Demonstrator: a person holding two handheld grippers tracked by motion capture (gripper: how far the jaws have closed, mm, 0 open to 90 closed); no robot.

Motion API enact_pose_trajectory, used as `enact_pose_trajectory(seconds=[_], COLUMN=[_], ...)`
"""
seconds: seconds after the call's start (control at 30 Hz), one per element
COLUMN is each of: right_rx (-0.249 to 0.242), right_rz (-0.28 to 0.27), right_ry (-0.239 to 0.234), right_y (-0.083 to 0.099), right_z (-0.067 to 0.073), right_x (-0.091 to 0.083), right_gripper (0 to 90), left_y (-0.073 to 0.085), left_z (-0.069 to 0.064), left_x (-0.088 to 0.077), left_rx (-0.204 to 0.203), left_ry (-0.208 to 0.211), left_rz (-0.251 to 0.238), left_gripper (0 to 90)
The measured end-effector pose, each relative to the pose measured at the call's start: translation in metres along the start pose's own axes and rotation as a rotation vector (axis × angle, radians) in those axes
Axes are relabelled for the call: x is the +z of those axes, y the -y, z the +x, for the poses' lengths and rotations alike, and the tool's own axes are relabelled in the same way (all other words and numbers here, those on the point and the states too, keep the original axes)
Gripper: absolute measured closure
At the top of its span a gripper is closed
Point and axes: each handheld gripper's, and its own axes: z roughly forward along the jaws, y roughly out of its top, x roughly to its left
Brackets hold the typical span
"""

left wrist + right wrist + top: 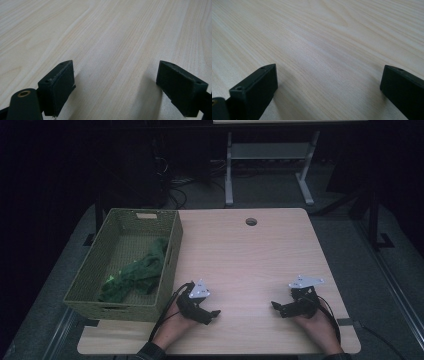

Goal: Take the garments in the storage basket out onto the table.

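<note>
Two grippers rest low on the table near its 6 o'clock edge: the left gripper and the right gripper, tips turned toward each other, both with jaws spread wide and nothing between them — bare wood ahead in each gripper view. One woven basket sits at 9 o'clock, holding one green cloth. One round hole lies at 12 o'clock. No readable writing.
</note>
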Motion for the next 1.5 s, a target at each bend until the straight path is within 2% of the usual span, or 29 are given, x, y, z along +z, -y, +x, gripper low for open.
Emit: enact_pose_trajectory(seconds=[0.37, 0.43, 0.57, 0.87, 1.17, 1.5], right_rx=[0.004, 0.004, 0.005, 0.004, 0.004, 0.003], right_rz=[0.003, 0.002, 0.002, 0.003, 0.002, 0.002], right_ry=[-0.001, -0.001, -0.001, -0.001, -0.001, -0.001], right_y=[0.000, 0.000, 0.000, 0.000, 0.000, 0.000], right_z=[0.000, 0.000, 0.000, 0.000, 0.000, 0.000], right_x=[0.000, 0.000, 0.000, 0.000, 0.000, 0.000], right_gripper=[1.0, 1.0, 1.0, 1.0, 1.0, 1.0], left_y=[-0.003, -0.004, -0.007, -0.013, -0.019, -0.028], left_z=[0.000, 0.000, 0.002, 0.004, 0.007, 0.010], left_x=[0.003, 0.002, 0.002, -0.002, -0.005, -0.014], left_rx=[-0.014, -0.009, -0.027, -0.038, -0.061, -0.056], left_ry=[-0.014, -0.012, -0.013, -0.004, 0.006, 0.004], left_rz=[0.005, 0.013, 0.041, 0.064, 0.060, 0.045], left_gripper=[14.0, 14.0, 14.0, 14.0, 14.3, 14.5])
